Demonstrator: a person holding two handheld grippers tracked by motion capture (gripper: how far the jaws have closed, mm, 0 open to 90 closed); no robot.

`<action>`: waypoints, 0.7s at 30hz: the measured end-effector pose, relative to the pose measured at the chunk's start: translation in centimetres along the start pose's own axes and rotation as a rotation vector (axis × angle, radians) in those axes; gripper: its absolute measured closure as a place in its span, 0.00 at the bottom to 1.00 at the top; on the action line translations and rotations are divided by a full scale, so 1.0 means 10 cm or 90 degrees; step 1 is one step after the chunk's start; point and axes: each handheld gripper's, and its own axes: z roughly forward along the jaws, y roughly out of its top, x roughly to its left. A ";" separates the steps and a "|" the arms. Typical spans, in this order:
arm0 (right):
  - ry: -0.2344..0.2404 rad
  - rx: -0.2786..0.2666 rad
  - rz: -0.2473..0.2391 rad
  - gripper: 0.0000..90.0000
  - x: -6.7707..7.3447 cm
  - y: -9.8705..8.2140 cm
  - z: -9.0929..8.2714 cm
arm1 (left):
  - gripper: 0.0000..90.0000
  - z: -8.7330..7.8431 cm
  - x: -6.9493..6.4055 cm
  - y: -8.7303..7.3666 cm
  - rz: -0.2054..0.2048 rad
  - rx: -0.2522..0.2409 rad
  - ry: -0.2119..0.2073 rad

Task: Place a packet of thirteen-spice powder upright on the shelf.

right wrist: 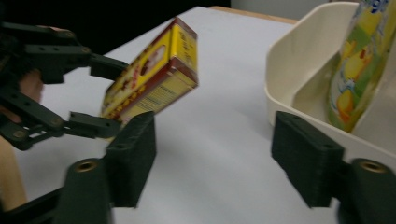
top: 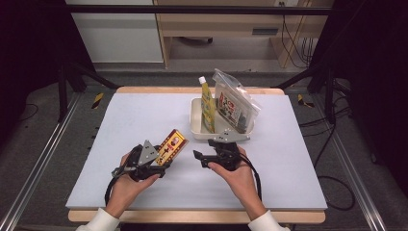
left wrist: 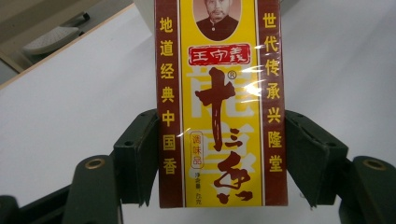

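Box: yellow-and-red seasoning box (top: 171, 146) sits clamped in the left hand-held gripper (top: 161, 162), clear of the bench (top: 144, 115), low over its near-left part.
Left hand-held gripper: jaws pressed on the box's two long side edges, near its lower end; printed face toward the gripper's camera (left wrist: 219, 102).
Box axis: long axis runs from about 7 o'clock at the jaws up to about 1 o'clock in the high view; free end points toward the tray (top: 196, 120) and is tipped upward, as seen in the right gripper view (right wrist: 154, 70).
Right hand-held gripper: jaws (top: 202, 159) apart, nothing between them; no grip.
Key relation: tray lies at roughly 1–2 o'clock from the box's free end, near but not touching. Box axis already aims nearly at the tray's near-left corner.
Nearer hand: right hand (top: 238, 175) is just below the tray's near edge, closer to the tray; left hand (top: 127, 180) is the one carrying the load.
Tray contents: yellow squeeze tube (top: 207, 106) standing in the left part, clear zip bag (top: 235, 106) leaning in the right part.
Judgement: left part beside the tube looks like the free slot; the box probably needs standing more upright to fit.
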 end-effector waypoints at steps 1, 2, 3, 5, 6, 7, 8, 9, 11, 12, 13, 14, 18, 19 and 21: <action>0.009 -0.005 0.004 0.38 0.01 0.00 -0.01 | 0.36 0.00 -0.02 0.01 -0.001 -0.006 0.002; 0.016 -0.007 0.011 0.38 0.01 0.00 -0.02 | 0.36 0.00 -0.04 0.01 0.001 -0.008 0.001; 0.018 -0.011 0.013 0.39 0.02 0.01 -0.03 | 0.36 -0.01 -0.05 0.01 -0.001 -0.012 0.001; 0.020 -0.014 0.012 0.39 0.05 0.01 -0.05 | 0.36 -0.01 -0.08 0.01 0.005 -0.014 0.005; 0.021 -0.013 0.012 0.38 0.06 0.01 -0.05 | 0.36 -0.01 -0.09 0.01 0.005 -0.013 0.005; 0.023 -0.014 0.014 0.38 0.06 0.01 -0.05 | 0.36 -0.01 -0.09 0.01 0.007 -0.015 0.007; 0.026 -0.014 0.020 0.38 0.07 0.01 -0.04 | 0.36 -0.01 -0.09 0.01 0.007 -0.015 0.005; 0.032 -0.014 0.022 0.38 0.07 0.01 -0.04 | 0.36 -0.01 -0.09 0.00 0.012 -0.015 0.006; 0.033 -0.013 0.025 0.37 0.07 0.00 -0.02 | 0.36 -0.01 -0.09 0.01 0.013 -0.020 0.008; 0.032 -0.011 0.026 0.36 0.07 0.00 -0.01 | 0.36 -0.02 -0.09 0.01 0.010 -0.023 0.007; 0.032 -0.009 0.030 0.35 0.07 0.00 0.00 | 0.36 -0.02 -0.09 0.01 0.012 -0.025 0.008; 0.036 -0.008 0.033 0.35 0.07 0.00 0.00 | 0.36 -0.02 -0.10 0.01 0.011 -0.026 0.006; 0.049 -0.006 0.048 0.33 0.07 -0.01 0.03 | 0.36 -0.02 -0.14 0.03 0.021 -0.031 0.003; 0.052 -0.004 0.053 0.33 0.07 -0.01 0.05 | 0.36 -0.02 -0.16 0.03 0.019 -0.035 0.003; 0.065 -0.002 0.067 0.33 0.07 -0.02 0.08 | 0.36 -0.02 -0.17 0.04 0.022 -0.039 0.000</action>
